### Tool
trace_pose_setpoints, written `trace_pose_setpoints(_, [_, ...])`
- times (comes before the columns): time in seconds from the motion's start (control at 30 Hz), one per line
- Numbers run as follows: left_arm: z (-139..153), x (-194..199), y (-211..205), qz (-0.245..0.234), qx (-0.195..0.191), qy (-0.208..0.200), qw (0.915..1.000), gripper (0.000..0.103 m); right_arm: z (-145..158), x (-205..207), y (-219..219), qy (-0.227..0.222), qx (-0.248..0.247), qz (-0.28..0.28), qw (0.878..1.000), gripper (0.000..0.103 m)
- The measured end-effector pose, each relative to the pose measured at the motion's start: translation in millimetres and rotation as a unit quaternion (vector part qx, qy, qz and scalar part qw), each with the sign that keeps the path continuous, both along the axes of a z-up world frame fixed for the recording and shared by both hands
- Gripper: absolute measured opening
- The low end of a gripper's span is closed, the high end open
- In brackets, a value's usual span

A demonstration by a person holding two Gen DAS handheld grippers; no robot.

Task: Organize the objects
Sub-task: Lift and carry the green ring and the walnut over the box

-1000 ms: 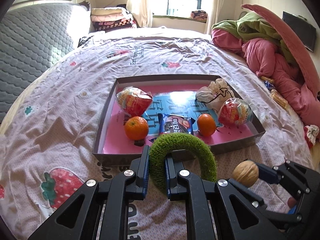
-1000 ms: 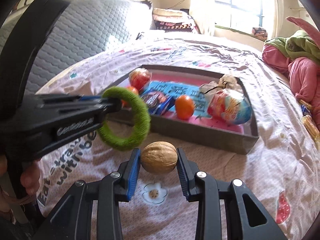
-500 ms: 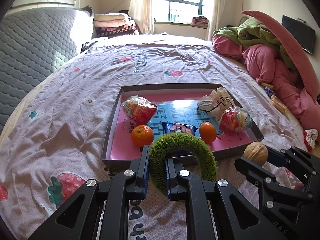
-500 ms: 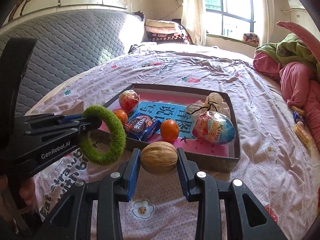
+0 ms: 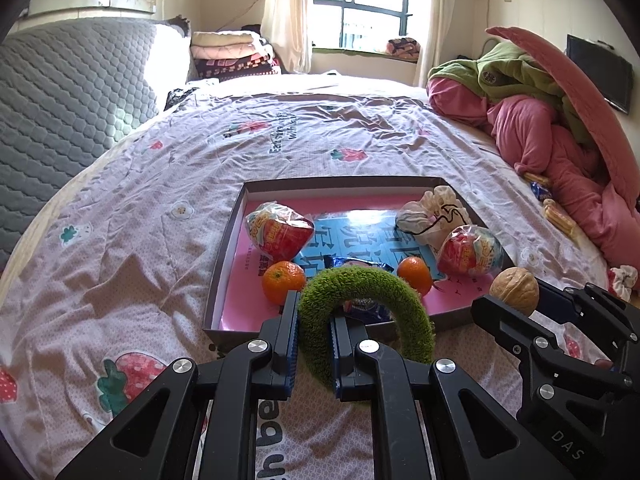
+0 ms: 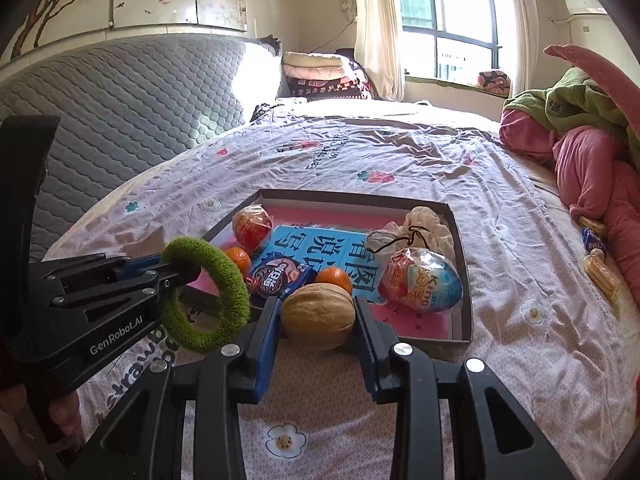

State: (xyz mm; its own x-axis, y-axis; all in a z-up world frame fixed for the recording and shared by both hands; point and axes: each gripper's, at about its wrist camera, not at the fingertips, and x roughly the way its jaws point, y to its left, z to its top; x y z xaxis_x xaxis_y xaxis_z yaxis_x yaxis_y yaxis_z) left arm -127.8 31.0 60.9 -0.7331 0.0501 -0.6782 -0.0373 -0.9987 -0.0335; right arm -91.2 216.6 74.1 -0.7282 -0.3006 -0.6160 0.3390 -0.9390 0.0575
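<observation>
My left gripper (image 5: 314, 340) is shut on a fuzzy green ring (image 5: 372, 284), held upright above the bedspread just before the near wall of a shallow box (image 5: 232, 236). My right gripper (image 6: 318, 320) is shut on a walnut (image 6: 318, 316), held in the air beside the ring; from the left wrist view the walnut (image 5: 514, 290) shows at the right. The box has a pink and blue floor and holds two oranges (image 5: 282, 282) (image 5: 414, 274), two wrapped toy eggs (image 5: 280, 234) (image 5: 470, 250), a cookie packet (image 6: 278, 276) and a white drawstring pouch (image 5: 434, 214).
The box lies on a bed with a strawberry-print sheet (image 5: 120, 240). A grey quilted headboard (image 5: 60, 92) stands at the left. Pink and green bedding (image 5: 560, 128) is heaped at the right, with small snack packs (image 6: 598, 266) beside it. Folded blankets (image 5: 232, 54) lie under the window.
Both grippers have risen with the ring and the walnut, so the box now shows lower and farther off in both views. The grips have not changed.
</observation>
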Motion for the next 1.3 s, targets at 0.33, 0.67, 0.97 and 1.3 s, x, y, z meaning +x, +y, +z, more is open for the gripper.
trace_pose_setpoints(0.33, [10.1, -5.8, -11.1, 0.019, 0.000, 0.018, 0.9997, 0.013, 8.0, -6.9, 2.0, 0.009, -0.009, -0.011, 1.000, 0.036])
trace_pose_setpoints(0.67, [11.7, -23.4, -43.7, 0.058, 0.017, 0.022, 0.9979, 0.013, 12.9, -20.8, 1.6, 0.025, 0.005, -0.021, 0.999, 0.036])
trace_pose_setpoints(0.97, [3.6, -46.1, -68.4, 0.091, 0.025, 0.013, 0.9955, 0.013, 8.1, -38.0, 8.0, 0.018, -0.005, -0.023, 1.000, 0.036])
trace_pose_setpoints(1.3, [-27.6, -66.3, -56.7, 0.079, 0.031, -0.026, 0.9961, 0.014, -16.2, -56.2, 7.6, -0.011, 0.002, -0.026, 1.000, 0.036])
